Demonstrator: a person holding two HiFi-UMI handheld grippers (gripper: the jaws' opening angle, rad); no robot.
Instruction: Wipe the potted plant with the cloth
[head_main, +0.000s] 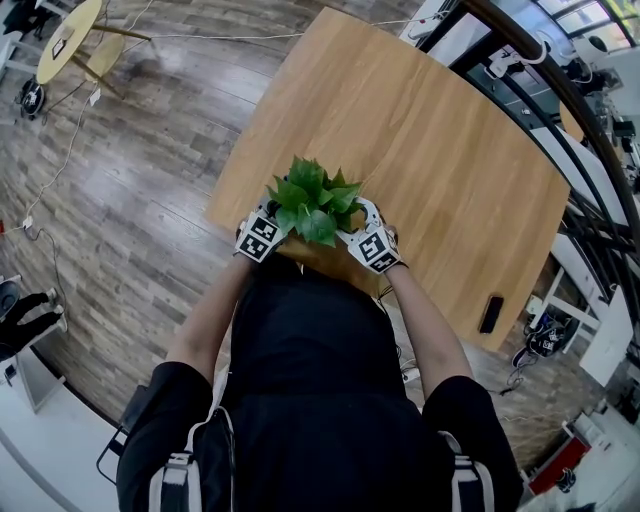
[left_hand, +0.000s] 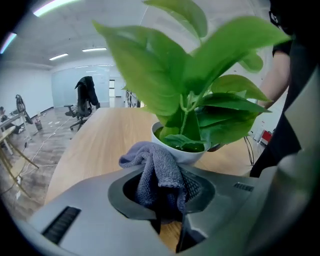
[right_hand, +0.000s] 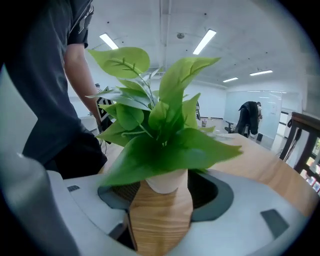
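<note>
Left tool (left_hand: 167, 210) has its jaws pinched tight on a bunched grey cloth (left_hand: 156, 172), and the top fold of that cloth sits right at the rim of the white pot (left_hand: 192, 156), just beneath the lowest leaves of the plant (left_hand: 195, 85). Right tool (right_hand: 162, 200) is spread wide and grips nothing, with the pot standing at the mouth of its gap, though whether it touches either jaw I can't tell. Seen from above, the plant stands at the near edge of the wooden counter (head_main: 430, 130), flanked by a tool on each side, just in front of the person (head_main: 315, 400).
</note>
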